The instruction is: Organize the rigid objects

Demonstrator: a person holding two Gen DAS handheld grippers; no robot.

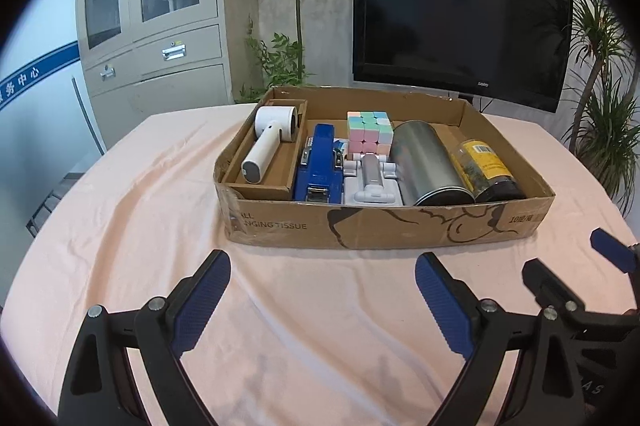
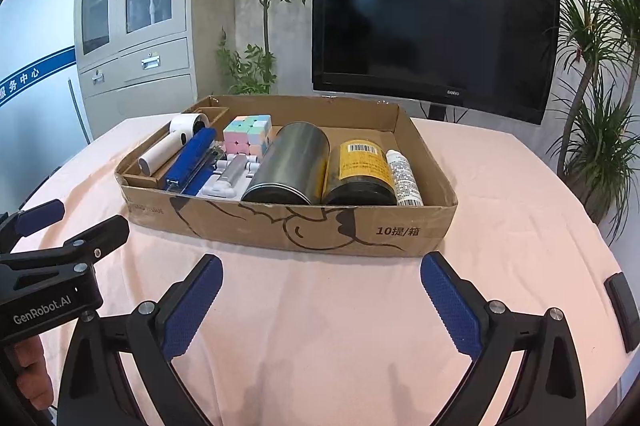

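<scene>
The shallow brown cardboard tray (image 2: 408, 232) sits mid-worktop on the pink cloth-covered worktop (image 2: 320, 306), just beyond both grippers, and everything to be organized already lies inside it. It looks stiff but light; I would judge its near wall the place to hold if it needs shifting.

Largest inside is the grey metal canister (image 2: 286, 163), lying on its side near the centre: smooth, likely slippery and prone to roll, best pinched across its barrel. Touching it on the right is the dark jar with a yellow label (image 2: 358, 167), probably glass or hard plastic, so heavier and fragile.

Further left lie the blue stapler-like tool (image 1: 318, 165), dense and rigid, and the white handheld device with a round head (image 1: 266, 139) in its own left compartment, easiest taken by its handle. The pastel puzzle cube (image 1: 368, 131) sits at the far side, light and square-edged. The small white bottle (image 2: 404, 177) lies rightmost.

The left gripper (image 1: 322, 300) and right gripper (image 2: 320, 302) both hover spread wide, holding nothing.
</scene>
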